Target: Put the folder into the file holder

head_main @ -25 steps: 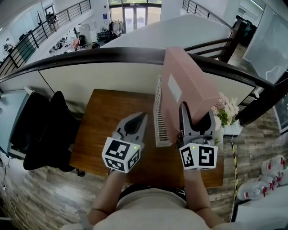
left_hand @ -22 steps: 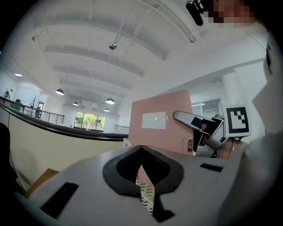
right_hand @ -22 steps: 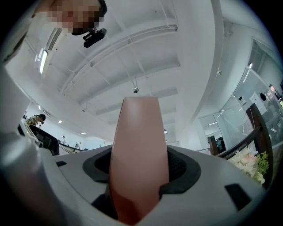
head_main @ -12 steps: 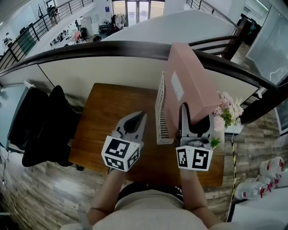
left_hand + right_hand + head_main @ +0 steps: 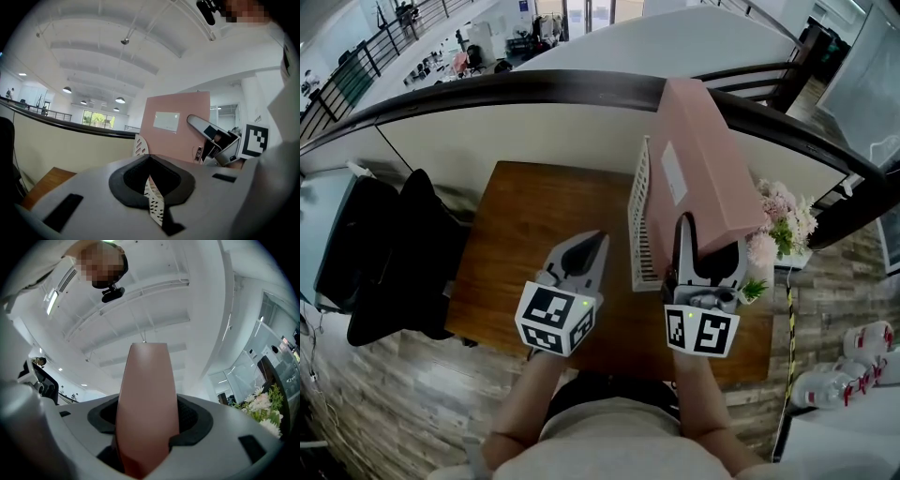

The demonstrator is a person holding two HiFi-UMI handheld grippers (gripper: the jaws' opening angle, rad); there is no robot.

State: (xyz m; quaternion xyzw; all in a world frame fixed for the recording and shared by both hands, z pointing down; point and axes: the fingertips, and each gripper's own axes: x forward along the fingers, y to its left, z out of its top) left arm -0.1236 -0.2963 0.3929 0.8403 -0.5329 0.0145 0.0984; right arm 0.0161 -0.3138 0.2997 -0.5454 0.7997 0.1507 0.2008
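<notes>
While I counted one tall pink box folder (image 5: 698,159), one white perforated file holder (image 5: 639,225) and one brown wooden table (image 5: 525,244), my two grippers hung on the holder's near side. My right gripper (image 5: 710,246) was clenched on the folder's near spine, the pink edge filling the gap between its fingers (image 5: 197,420). The folder stood upright just right of the holder; whether it sat inside, I couldn't tell. My left gripper (image 5: 598,242) was pinched closed on nothing, left of the holder, apart from the folder.
</notes>
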